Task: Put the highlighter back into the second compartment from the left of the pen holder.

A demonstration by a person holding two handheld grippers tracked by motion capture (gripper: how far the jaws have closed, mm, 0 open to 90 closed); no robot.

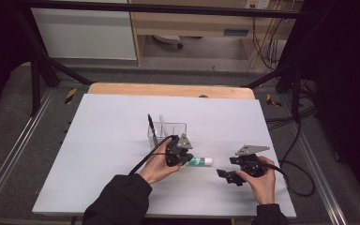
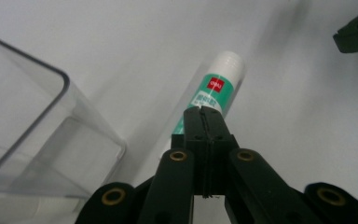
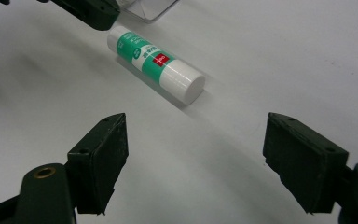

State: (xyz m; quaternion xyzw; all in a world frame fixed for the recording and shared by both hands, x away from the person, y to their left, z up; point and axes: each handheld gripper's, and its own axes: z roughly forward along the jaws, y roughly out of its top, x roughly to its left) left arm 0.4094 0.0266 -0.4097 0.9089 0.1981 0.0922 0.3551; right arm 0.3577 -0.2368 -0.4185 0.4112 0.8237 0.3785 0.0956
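Observation:
A green and white glue stick (image 1: 200, 161) lies on its side on the white table top (image 1: 103, 154), white cap toward the right. My left gripper (image 1: 186, 159) sits at its left end, just over it, jaws pressed flat together with nothing between them; in the left gripper view the glue stick (image 2: 216, 86) runs out from under the tips of that gripper (image 2: 203, 109). My right gripper (image 1: 226, 168) rests a short way to the right, open and empty. From its own camera, the right gripper (image 3: 196, 140) has the glue stick (image 3: 156, 63) lying ahead, beyond the jaws.
A clear plastic box (image 1: 167, 129) stands just behind the left gripper, holding a black pen (image 1: 151, 124) and a white pen (image 1: 163, 124). Its wall (image 2: 37, 130) rises close at the left of the left gripper view. Cables trail from both grippers.

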